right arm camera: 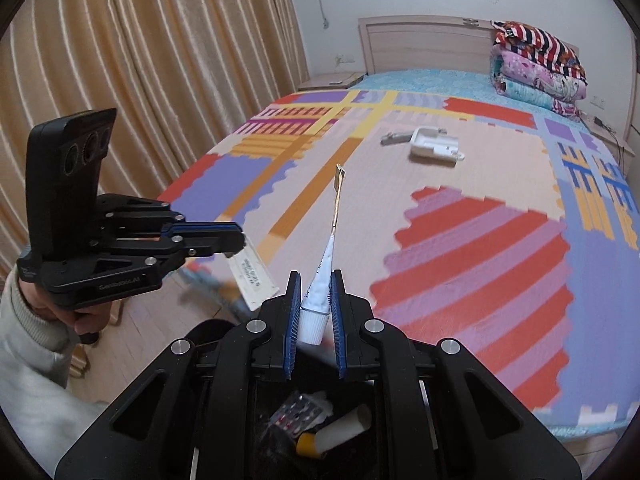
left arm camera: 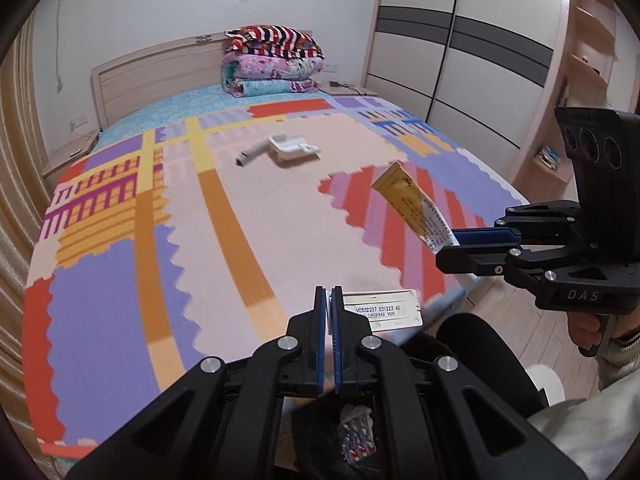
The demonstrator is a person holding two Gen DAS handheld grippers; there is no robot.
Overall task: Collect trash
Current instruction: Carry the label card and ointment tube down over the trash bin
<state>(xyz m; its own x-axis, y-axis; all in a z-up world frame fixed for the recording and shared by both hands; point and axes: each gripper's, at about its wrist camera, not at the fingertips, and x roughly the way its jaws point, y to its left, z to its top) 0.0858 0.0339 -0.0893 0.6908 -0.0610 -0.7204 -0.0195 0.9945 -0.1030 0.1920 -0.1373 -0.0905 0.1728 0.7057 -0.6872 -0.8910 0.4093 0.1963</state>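
1. Trash first: two pieces are up in the air right now, one in each set of tongs, both held over the foot end of the bed (left arm camera: 120, 240).
2. Left tongs (left arm camera: 330, 294) are pinched basically all the way closed on a flat white plastic tag (left arm camera: 380, 309) with printed numbers on it. The tag sticks out sideways past the blue pads (left arm camera: 319, 320). In the right wrist view, the same left tongs (right arm camera: 236, 238) have the tag (right arm camera: 252, 276) hanging down at an angle.
3. Right tongs (right arm camera: 315, 280) are only a narrow gap apart, clamped on a squeezed tube (right arm camera: 324, 280) near its white cap end; the flattened gold tail points up and away. From the left wrist view the right tongs (left arm camera: 450, 248) hold the tube (left arm camera: 412, 208) tilted up toward the bed.
4. More trash still sits on the bed's patchwork cover: a white plastic tray (left arm camera: 294, 148) with a grey cylinder-ish thing (left arm camera: 252, 154) just beside it, maybe touching, can't tell.
5. Below the tongs there's a dark bin (right arm camera: 276, 432) on the floor with stuff already inside: a pill blister pack (right arm camera: 298, 410) and a cardboard roll (right arm camera: 344, 426).
6. Folded quilts (left arm camera: 272, 60) are stacked by the headboard, well apart from everything.
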